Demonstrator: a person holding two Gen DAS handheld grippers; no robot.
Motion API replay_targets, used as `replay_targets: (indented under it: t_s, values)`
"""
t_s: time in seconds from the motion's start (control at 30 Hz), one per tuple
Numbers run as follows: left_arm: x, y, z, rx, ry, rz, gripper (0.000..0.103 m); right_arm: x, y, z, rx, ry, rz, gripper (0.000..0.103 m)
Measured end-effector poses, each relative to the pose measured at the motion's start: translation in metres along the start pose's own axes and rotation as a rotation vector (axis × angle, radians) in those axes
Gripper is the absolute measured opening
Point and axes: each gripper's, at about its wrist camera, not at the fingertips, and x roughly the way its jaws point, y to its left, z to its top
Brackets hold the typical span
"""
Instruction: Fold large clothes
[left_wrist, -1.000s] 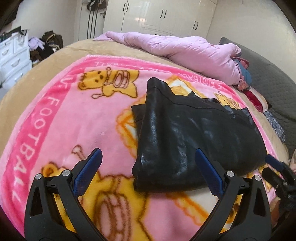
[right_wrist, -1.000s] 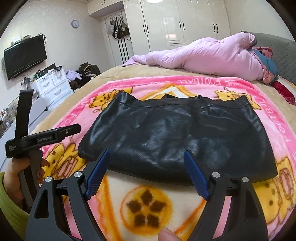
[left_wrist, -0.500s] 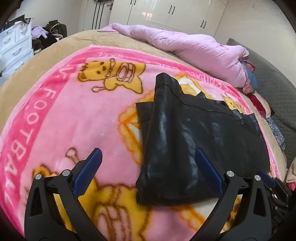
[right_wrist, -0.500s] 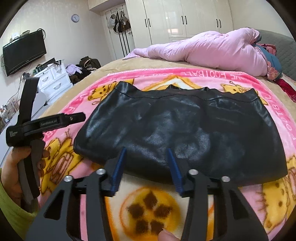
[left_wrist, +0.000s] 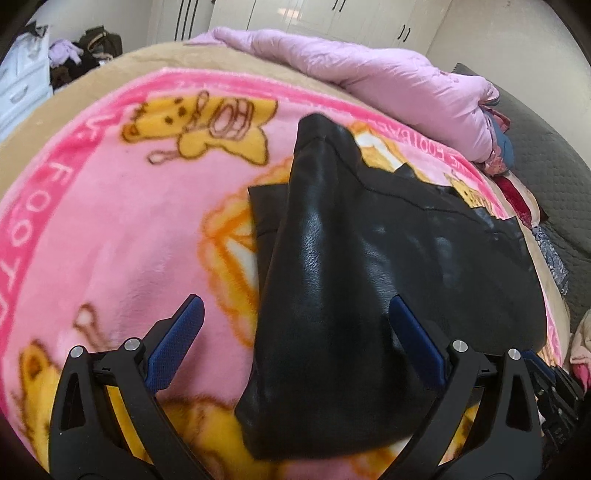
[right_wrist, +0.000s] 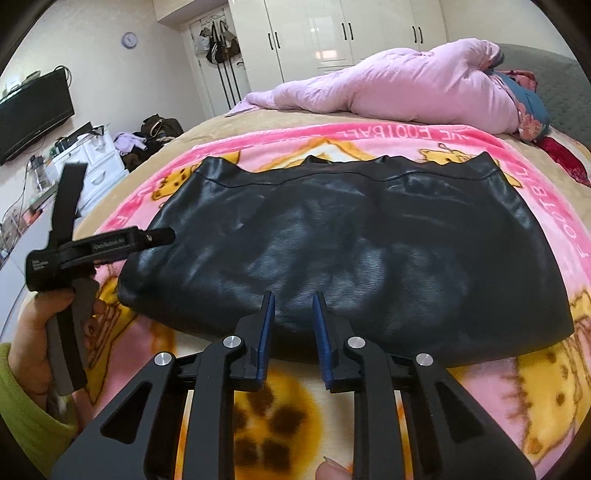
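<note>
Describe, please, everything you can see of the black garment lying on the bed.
The black garment looks like smooth, glossy leather or imitation leather, with soft wrinkles and a stitched seam along its far edge. It lies folded flat on the pink cartoon blanket, wide side toward the right wrist camera. Its near edge sits between the blue pads of the right hand-held gripper, whose jaws are closing; whether they already pinch it I cannot tell. Its left end lies between the wide-open fingers of the left hand-held gripper, apparently untouched.

The black leather garment (left_wrist: 369, 258) hid its near hem behind the right gripper's (right_wrist: 293, 314) closing blue pads; whether they pinched it, I couldn't tell. Small clutter (right_wrist: 33, 177) far left of them stayed unreadable.
</note>
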Motion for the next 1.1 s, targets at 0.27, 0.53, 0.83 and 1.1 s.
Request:
replay_targets:
  t_s: [0.27, 0.53, 0.83, 1.1]
  values:
    - [0.021, 0.008, 0.000, -0.067, 0.018, -0.136, 0.065, 0.001, -0.009, 0.001, 0.013, -0.001, -0.001, 0.020]
    - [0.012, 0.001, 0.005, -0.054, -0.029, -0.186, 0.037, 0.019, -0.015, 0.007, -0.010, 0.037, -0.024, 0.004]
    - [-0.035, -0.032, 0.016, 0.017, -0.148, -0.283, 0.020, 0.055, -0.040, 0.007, 0.070, 0.164, 0.042, 0.000]
    - [-0.044, -0.040, 0.015, 0.038, -0.172, -0.287, 0.019, 0.068, -0.050, 0.102, 0.077, 0.027, 0.007, 0.000]
